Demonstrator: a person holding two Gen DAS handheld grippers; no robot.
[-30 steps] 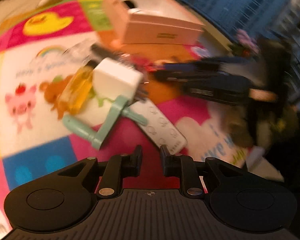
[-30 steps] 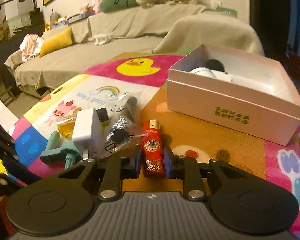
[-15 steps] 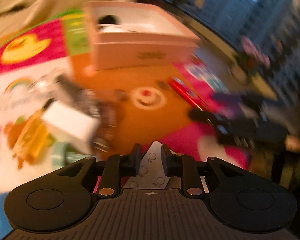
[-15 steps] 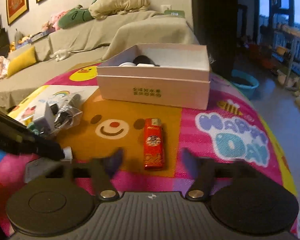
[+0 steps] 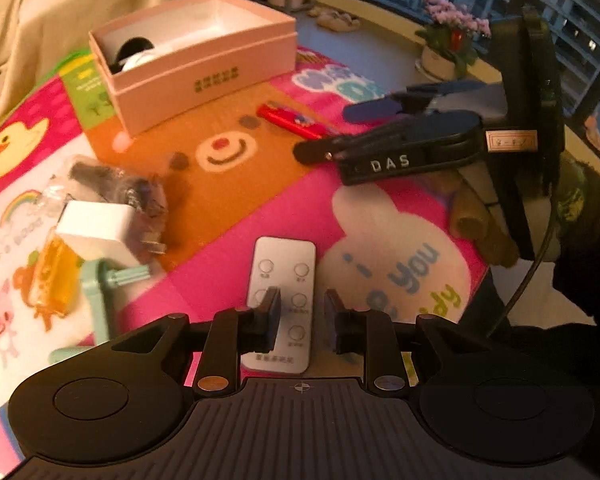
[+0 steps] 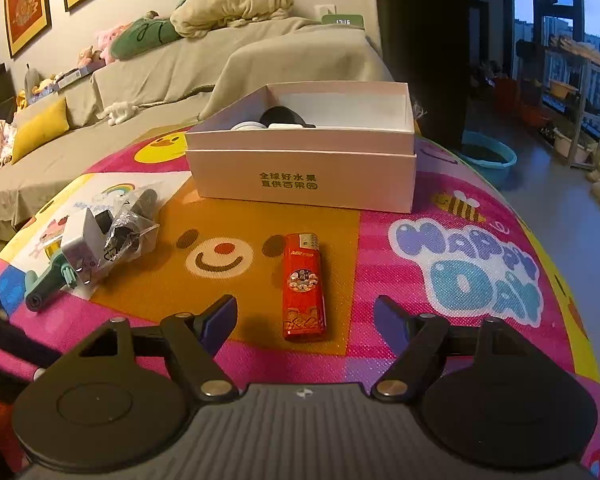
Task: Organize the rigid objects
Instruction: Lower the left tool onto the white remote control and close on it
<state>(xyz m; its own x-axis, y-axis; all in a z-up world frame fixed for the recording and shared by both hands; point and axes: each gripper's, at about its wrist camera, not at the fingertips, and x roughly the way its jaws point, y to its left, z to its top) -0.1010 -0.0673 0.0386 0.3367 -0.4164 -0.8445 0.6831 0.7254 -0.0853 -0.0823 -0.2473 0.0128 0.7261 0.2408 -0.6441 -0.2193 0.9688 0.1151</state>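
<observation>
Right gripper (image 6: 304,316) open, jaws just widened; lighter (image 6: 303,286) lies free just ahead, long axis pointing far toward box (image 6: 300,176).

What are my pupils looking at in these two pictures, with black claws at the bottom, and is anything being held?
There is no robot. A person holds a two-finger gripper in each hand, and a camera on each looks forward along its fingers. One picture comes from the left gripper, the other from the right gripper. On the colourful mat lie an open pink box, a red lighter, a grey remote and a heap with a white charger and a green tool. Both grippers' jaws have just been opening. The lighter lies untouched between the right jaws. The remote lies between the left ones, apparently not gripped.
</observation>
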